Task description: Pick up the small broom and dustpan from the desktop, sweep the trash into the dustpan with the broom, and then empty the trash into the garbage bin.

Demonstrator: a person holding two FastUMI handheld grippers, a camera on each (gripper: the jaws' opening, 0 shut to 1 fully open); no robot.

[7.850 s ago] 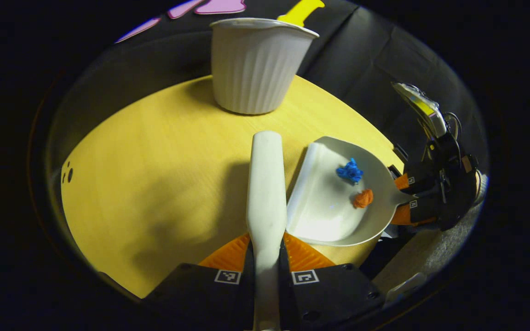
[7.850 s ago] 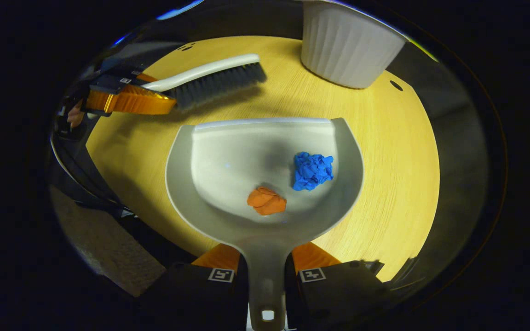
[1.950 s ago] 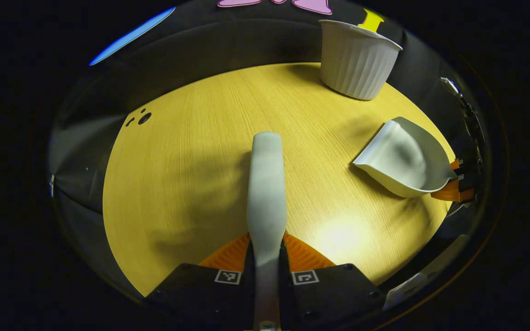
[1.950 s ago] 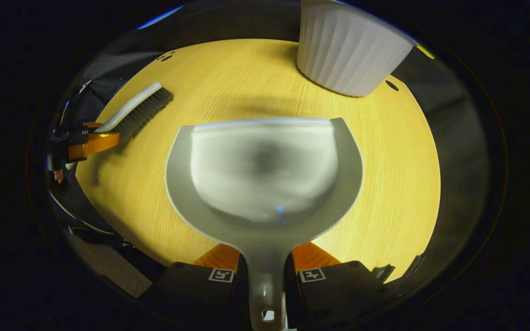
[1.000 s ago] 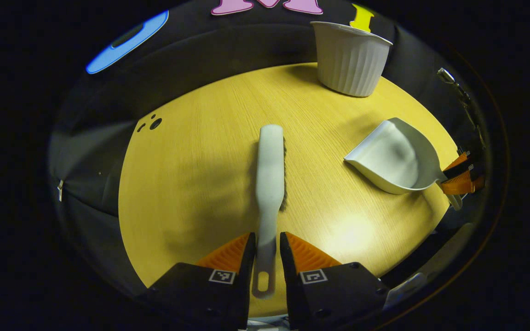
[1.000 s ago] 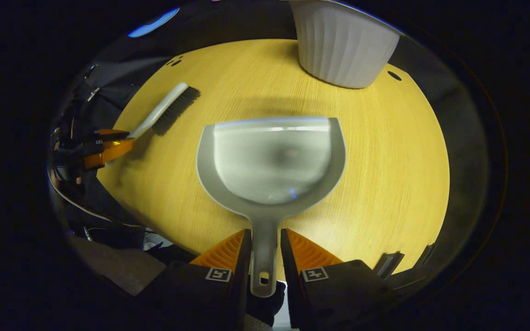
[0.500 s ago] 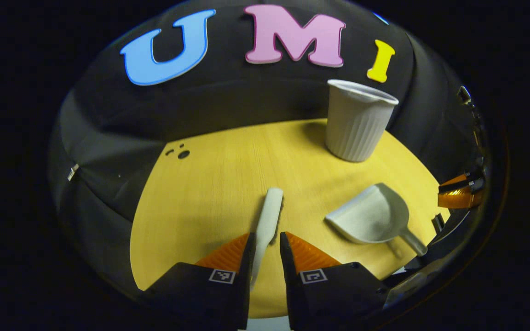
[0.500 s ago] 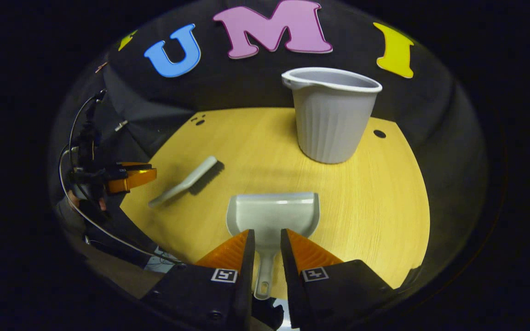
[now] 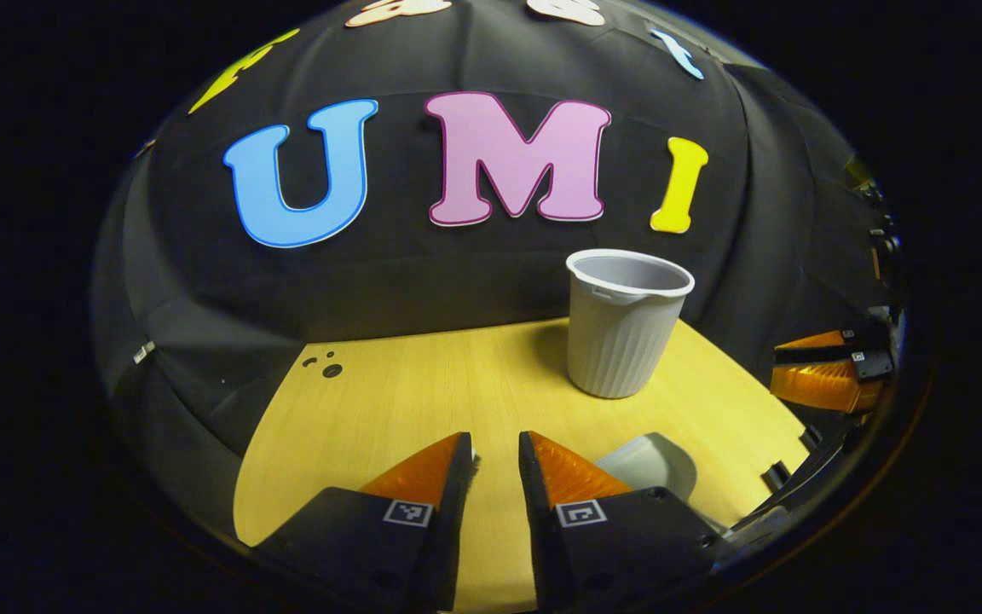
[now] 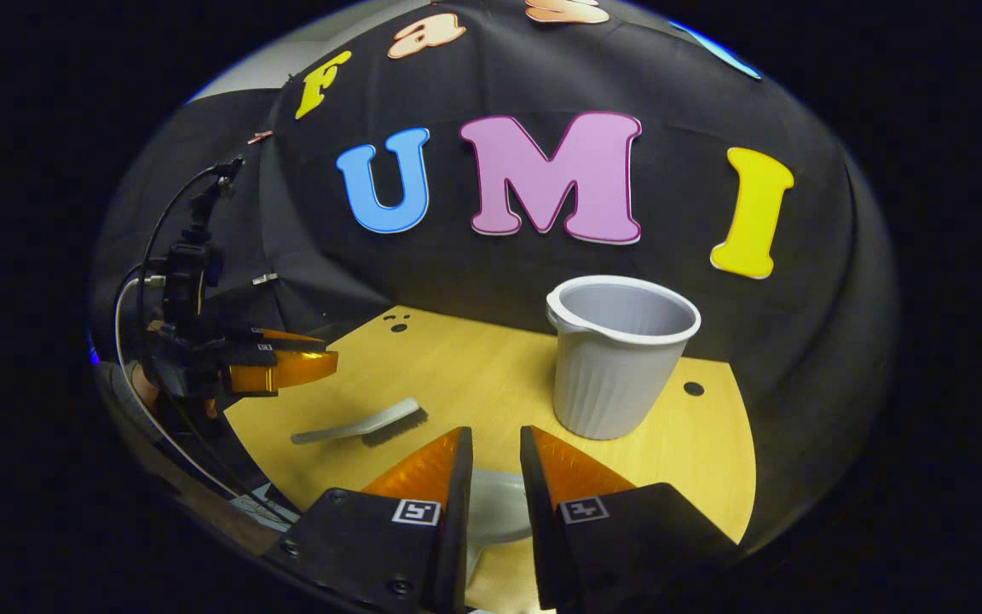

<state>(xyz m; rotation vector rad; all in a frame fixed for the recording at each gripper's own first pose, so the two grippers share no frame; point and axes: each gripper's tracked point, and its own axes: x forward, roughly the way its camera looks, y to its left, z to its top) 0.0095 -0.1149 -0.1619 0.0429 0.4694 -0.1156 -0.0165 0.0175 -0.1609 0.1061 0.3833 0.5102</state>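
A: What changed just now?

B: Nearest, both grippers let go. The right gripper point(image 10: 495, 456) has lifted back, fingers parted and empty, with the dustpan point(image 10: 495, 512) now lying on the table point(image 10: 474, 367) just below them. The left gripper point(image 9: 495, 460) is likewise open and raised.

A: And the broom?

B: The broom point(image 10: 359, 423) lies flat on the table. Farther back the garbage bin point(image 10: 619, 358) stands upright. The dustpan looks empty, so I judge the task finished.
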